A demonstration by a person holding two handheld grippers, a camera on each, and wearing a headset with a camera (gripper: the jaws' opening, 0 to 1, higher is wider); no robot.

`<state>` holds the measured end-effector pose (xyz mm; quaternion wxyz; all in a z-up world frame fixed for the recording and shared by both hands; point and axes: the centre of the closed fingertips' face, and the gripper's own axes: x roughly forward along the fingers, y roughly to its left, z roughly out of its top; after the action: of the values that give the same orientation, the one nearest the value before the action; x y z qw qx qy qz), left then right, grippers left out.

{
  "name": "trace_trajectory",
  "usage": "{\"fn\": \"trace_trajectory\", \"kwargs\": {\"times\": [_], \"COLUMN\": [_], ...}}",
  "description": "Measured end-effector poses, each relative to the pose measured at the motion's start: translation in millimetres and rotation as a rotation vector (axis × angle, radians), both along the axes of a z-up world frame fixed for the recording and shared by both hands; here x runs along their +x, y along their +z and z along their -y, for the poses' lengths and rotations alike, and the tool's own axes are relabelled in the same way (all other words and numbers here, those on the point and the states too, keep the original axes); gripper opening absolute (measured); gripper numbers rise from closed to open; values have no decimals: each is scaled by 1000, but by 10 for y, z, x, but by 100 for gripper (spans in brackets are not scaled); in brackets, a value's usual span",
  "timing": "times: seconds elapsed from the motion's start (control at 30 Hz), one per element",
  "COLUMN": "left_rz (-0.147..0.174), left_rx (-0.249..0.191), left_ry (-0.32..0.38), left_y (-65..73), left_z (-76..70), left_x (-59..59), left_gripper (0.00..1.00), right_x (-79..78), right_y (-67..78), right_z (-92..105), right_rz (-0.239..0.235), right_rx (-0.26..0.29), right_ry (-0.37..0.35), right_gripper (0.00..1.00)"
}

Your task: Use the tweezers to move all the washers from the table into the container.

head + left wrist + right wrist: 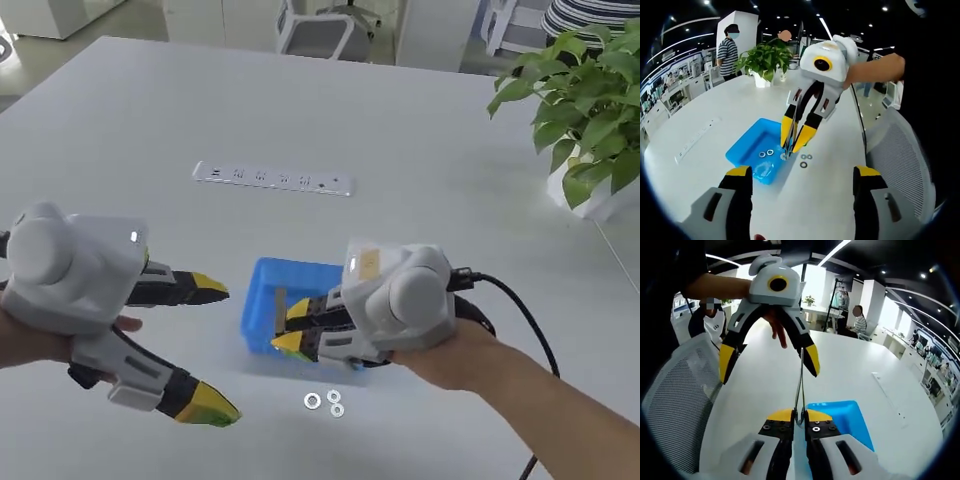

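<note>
My right gripper (290, 328) is shut on thin metal tweezers (800, 382). In the left gripper view the right gripper (796, 137) points the tweezers (790, 142) down at the near rim of the blue container (747, 145). A small ring sits right at their tip; I cannot tell whether it is held. Two washers (766, 153) lie inside the container. Three washers (328, 402) lie on the table just in front of the container (262, 290), shown too in the left gripper view as washers (805, 159). My left gripper (212, 350) is open, left of the container, holding nothing.
A white power strip (272, 179) lies farther back on the white table (400, 150). A potted plant (590, 110) stands at the back right. A black cable (525, 310) trails from the right gripper. People stand in the background beyond the table.
</note>
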<state>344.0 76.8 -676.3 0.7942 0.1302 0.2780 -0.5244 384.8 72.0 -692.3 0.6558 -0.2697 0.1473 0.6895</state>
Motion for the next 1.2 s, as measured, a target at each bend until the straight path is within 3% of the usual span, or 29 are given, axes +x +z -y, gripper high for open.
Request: {"fn": "trace_trajectory", "kwargs": {"times": [0.47, 1.2], "left_rz": [12, 17], "left_rx": [-15, -30], "left_ry": [26, 57], "left_y": [42, 55], "left_z": [-32, -126], "left_x": [27, 113], "left_gripper": [89, 89], "right_x": [307, 603], "right_y": [112, -274], "right_z": [-73, -108], "right_rz": [31, -7], "right_rx": [28, 11], "right_ry": [5, 26], "right_gripper": [8, 8]}}
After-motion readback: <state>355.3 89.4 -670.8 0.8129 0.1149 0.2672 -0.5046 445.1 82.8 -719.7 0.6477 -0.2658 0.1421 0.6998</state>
